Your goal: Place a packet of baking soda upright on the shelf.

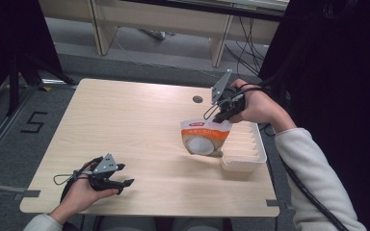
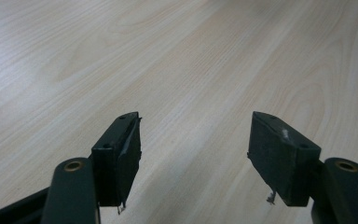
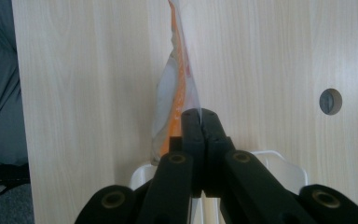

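Wooden table [image 1: 139, 125] lay bare around your idle, open left gripper [image 1: 120, 175]. Your right gripper [image 1: 220, 114] had pinched the orange pouch [image 1: 203, 138] by its top edge, hanging it beside the white rack [image 1: 245, 147]; that thin hold could slip if it swung.

Count on inspection: one wooden surface [image 1: 139, 125], with one round hole [image 1: 197, 99] in it. One orange-and-white pouch [image 1: 203, 137]. One white ridged tray [image 1: 245, 149]. Two grippers: left gripper [image 1: 120, 175] and right gripper [image 1: 219, 114], each with two black fingers [image 2: 119, 154].
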